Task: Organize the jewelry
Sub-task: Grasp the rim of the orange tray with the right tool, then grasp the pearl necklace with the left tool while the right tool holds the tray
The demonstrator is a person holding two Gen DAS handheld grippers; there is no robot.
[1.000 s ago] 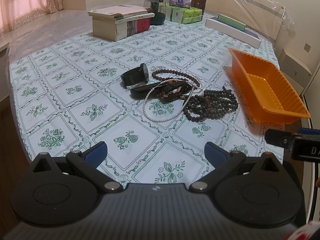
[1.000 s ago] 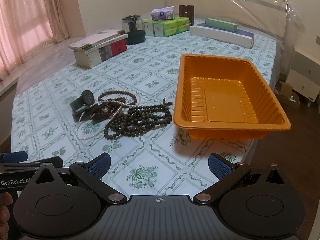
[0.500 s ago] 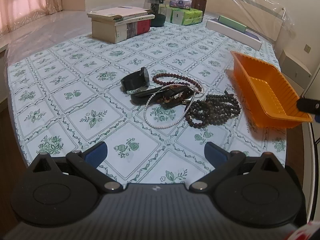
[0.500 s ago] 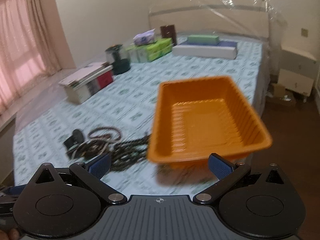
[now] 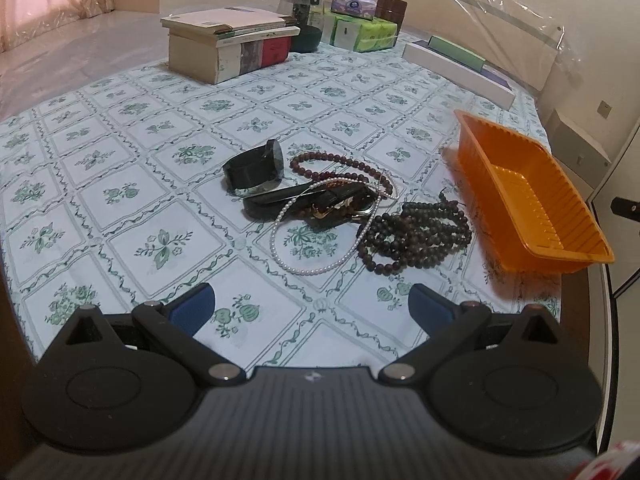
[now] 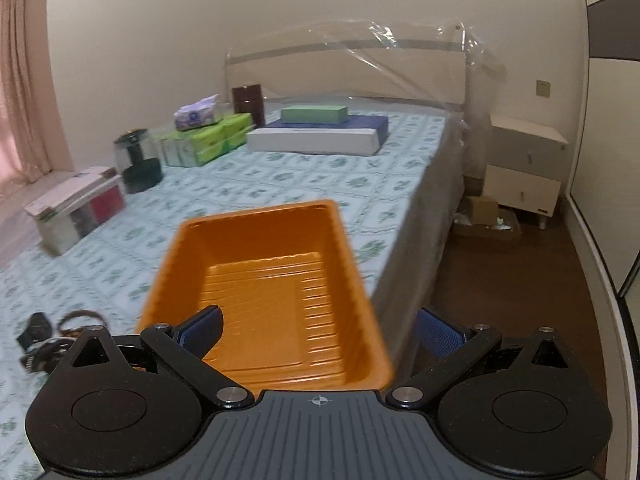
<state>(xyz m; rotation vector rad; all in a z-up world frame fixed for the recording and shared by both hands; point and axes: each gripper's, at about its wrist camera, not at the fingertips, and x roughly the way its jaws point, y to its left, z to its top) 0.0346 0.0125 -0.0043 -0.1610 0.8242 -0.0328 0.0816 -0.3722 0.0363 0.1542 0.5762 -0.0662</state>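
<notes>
From my right tool point(image 6: 318, 330), spread wide and just narrowing with nothing pinched, the orange tray point(image 6: 256, 220) lies at 12 o'clock, its long axis running away.

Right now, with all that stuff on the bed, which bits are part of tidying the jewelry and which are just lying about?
Part of the job:
- white pearl necklace
- dark bead strands
- reddish bead necklace
- black watch
- orange tray, empty

Just lying about:
- stacked books
- glass jar
- tissue packs
- flat boxes
</notes>
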